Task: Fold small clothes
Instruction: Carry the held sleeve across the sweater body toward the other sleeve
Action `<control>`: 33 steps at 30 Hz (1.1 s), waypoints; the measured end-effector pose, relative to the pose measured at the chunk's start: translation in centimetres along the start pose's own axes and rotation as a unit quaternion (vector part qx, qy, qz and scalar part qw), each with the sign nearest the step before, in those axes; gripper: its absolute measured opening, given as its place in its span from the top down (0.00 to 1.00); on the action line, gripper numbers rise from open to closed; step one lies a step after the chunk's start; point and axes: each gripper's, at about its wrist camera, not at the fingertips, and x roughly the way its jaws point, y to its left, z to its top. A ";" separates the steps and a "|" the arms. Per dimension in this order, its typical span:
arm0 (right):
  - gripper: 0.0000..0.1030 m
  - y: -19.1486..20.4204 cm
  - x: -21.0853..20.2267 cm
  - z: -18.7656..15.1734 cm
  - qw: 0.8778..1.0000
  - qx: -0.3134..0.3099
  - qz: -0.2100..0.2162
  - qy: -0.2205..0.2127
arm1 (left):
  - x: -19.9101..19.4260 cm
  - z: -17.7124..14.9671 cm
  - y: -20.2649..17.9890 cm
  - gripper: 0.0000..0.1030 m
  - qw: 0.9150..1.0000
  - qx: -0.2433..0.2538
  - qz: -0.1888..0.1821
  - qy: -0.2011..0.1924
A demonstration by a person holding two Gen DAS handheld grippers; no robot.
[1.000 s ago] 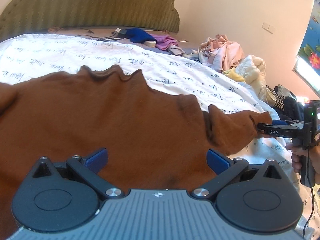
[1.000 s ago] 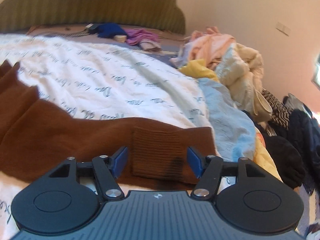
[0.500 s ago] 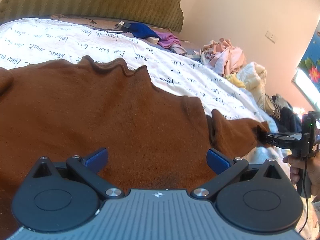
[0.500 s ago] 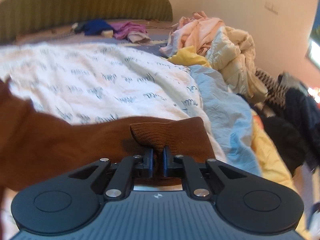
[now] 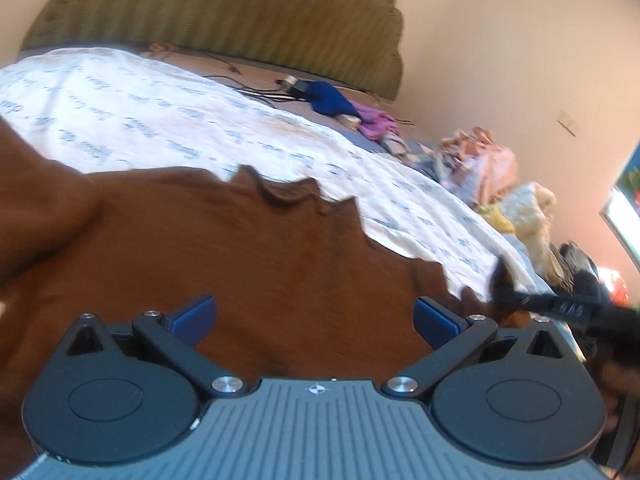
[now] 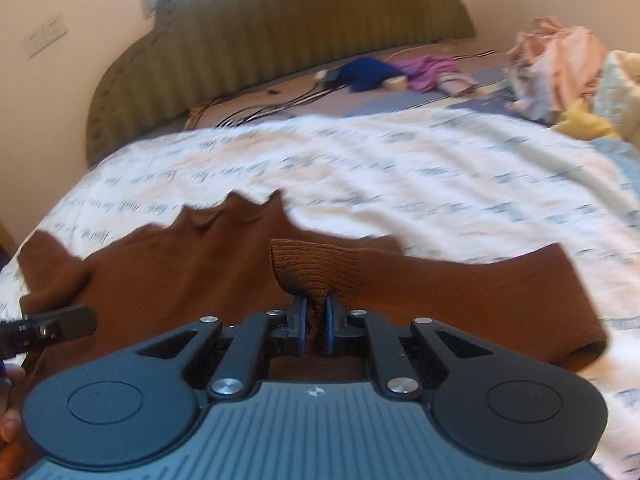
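Observation:
A brown knit sweater (image 5: pixel 224 264) lies spread on the white printed bedsheet (image 5: pixel 168 128). My left gripper (image 5: pixel 316 320) hovers over its body, jaws wide open with nothing between them. In the right wrist view my right gripper (image 6: pixel 316 324) is shut on the sweater's ribbed cuff (image 6: pixel 304 268), and the sleeve (image 6: pixel 480 296) is doubled back over the sweater (image 6: pixel 172 268). The right gripper's tip (image 5: pixel 556 304) shows at the right edge of the left wrist view. The left gripper's finger (image 6: pixel 48 328) shows at the left edge of the right wrist view.
A pile of crumpled clothes (image 6: pixel 568 60) sits on the right side of the bed. Blue and purple garments (image 6: pixel 392 70) and cables (image 6: pixel 264 108) lie near the green padded headboard (image 6: pixel 280 40). A hand (image 6: pixel 10 428) holds the left gripper at the lower left.
My right gripper shut on the cuff and has carried the sleeve leftward over the sweater body. Both views have swung; the left gripper stays open over the sweater.

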 end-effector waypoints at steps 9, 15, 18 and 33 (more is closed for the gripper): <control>0.83 2.4 4.8 -3.5 0.999 -0.025 -0.026 0.018 | 0.8 0.5 2.3 0.00 1.000 -0.021 0.022 0.005; 0.00 5.6 5.4 -5.4 0.997 -0.078 -0.010 0.001 | 0.8 0.3 2.3 0.00 0.999 -0.021 0.023 0.007; 0.00 6.7 5.5 -6.3 0.994 -0.096 -0.045 -0.021 | 0.6 0.4 2.2 0.00 1.000 -0.021 0.022 0.003; 0.00 4.8 4.2 -3.9 0.996 -0.064 -0.058 0.013 | -0.5 0.3 1.9 0.00 1.000 -0.016 0.015 -0.001</control>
